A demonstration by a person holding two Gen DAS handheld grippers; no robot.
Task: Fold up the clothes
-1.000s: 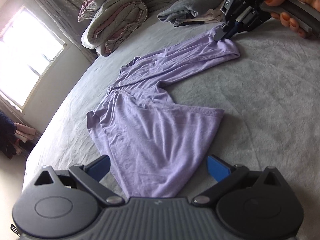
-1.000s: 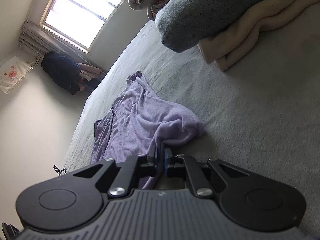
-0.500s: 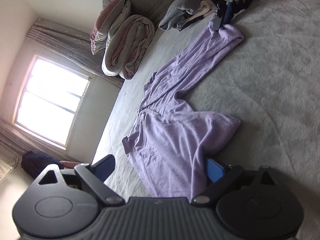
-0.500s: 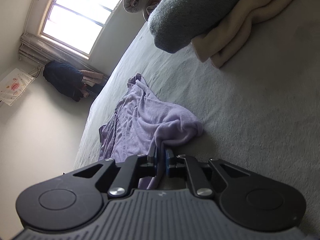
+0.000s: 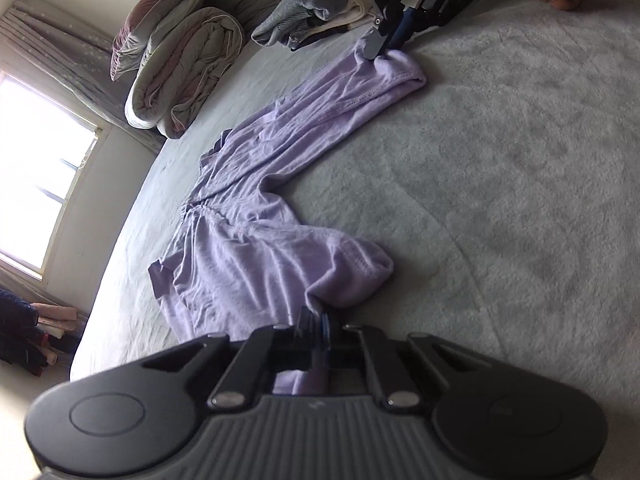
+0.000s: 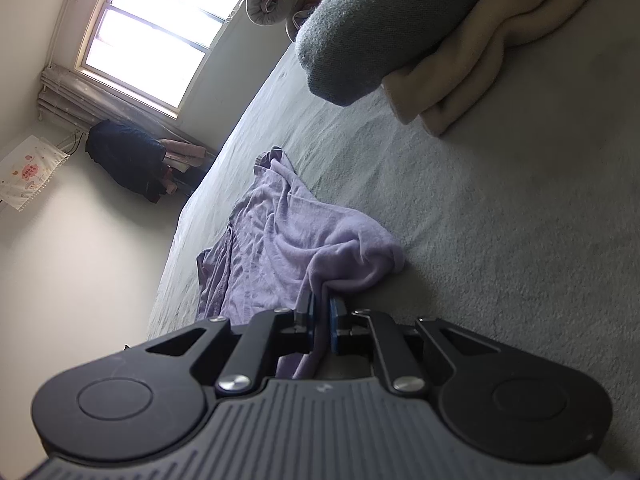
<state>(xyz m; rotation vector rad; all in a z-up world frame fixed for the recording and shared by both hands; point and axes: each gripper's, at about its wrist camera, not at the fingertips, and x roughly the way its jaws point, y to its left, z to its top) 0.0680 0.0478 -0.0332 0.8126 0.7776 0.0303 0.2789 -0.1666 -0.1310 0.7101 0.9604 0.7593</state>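
the lilac soft-knit trousers lie in a v on the grey bed. the left tool pinches one cuff, the right tool the other; uneven pulling could slip the thin bunched hems.
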